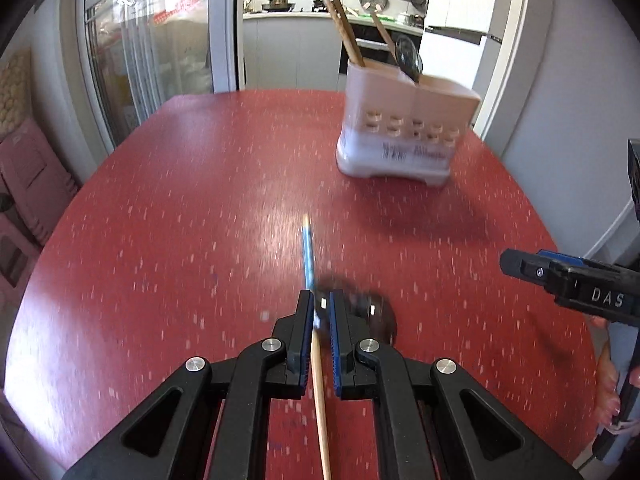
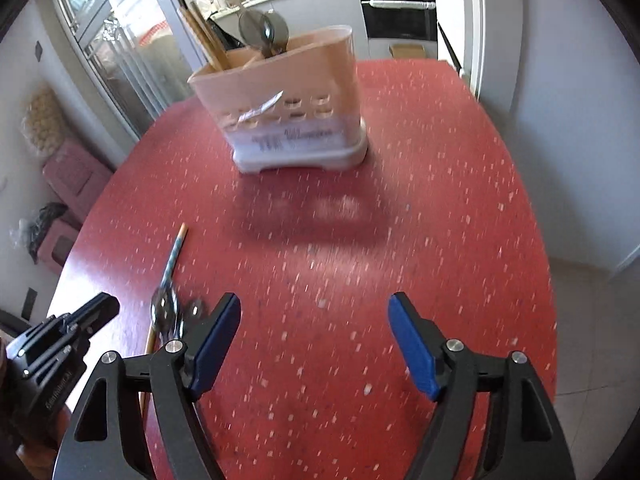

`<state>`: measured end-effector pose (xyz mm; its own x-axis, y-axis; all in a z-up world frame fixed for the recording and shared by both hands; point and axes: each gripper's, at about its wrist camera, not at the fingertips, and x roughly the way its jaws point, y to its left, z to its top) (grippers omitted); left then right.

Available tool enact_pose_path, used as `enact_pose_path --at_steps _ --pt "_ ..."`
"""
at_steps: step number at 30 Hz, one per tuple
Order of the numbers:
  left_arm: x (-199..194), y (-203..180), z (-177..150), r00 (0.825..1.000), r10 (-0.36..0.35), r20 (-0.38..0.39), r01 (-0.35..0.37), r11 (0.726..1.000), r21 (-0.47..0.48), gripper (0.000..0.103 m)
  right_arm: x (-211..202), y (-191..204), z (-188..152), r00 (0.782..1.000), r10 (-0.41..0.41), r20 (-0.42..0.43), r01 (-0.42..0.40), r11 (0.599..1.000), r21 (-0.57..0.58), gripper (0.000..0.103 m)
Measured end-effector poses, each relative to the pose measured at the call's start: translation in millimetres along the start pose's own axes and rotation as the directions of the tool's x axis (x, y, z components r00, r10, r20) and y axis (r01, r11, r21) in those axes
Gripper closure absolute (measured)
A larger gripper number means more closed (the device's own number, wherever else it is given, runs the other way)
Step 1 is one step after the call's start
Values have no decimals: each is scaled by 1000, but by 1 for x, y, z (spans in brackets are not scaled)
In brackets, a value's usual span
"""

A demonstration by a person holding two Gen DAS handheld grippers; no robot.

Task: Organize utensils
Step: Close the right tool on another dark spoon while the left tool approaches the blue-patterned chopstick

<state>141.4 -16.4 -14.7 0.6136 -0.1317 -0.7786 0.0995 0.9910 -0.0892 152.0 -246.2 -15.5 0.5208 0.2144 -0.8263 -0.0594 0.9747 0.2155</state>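
Our left gripper (image 1: 321,312) pinches a blue-tipped chopstick (image 1: 309,252) low in the frame, a blurred spoon (image 1: 372,312) beside it. Our right gripper (image 2: 314,312) gapes empty. The utensil holder (image 1: 404,120) stands upper right on the red table (image 1: 180,200).

Your red speckled table (image 1: 180,208) fills the middle of both frames. Upper left, you see glass sliding doors (image 1: 152,40); top centre, a kitchen counter (image 1: 288,14) with pans; pink stools (image 1: 28,188) at left.

"DAS" on right hand-held gripper (image 1: 505,261); utensil holder (image 1: 404,120) label too blurred to read.
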Motion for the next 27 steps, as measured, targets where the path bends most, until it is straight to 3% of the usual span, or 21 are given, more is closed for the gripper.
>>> enact_pose_path --at_steps 3,4,5,12,22,27 --pt "-4 8 -14 1000 2 -16 -3 999 -41 64 1 5 -11 1000 6 -15 -6 1000 -13 22" --pt "-6 12 -18 1000 3 -24 -5 998 -57 53 2 6 -13 1000 11 -24 -11 1000 -14 22" --pt "-7 14 -22 1000 9 -30 -11 998 -68 0 3 7 -16 999 15 -31 -16 1000 -13 22" --pt "-15 22 -48 998 59 11 -57 993 -100 0 5 8 -29 998 20 -61 -20 1000 13 21" --pt "4 46 -72 993 116 -12 -116 976 -183 0 9 29 -38 994 68 -87 -70 997 -15 17" --pt "4 62 -77 994 104 -30 -108 972 -207 0 13 35 -39 991 101 -92 -102 995 -3 16"
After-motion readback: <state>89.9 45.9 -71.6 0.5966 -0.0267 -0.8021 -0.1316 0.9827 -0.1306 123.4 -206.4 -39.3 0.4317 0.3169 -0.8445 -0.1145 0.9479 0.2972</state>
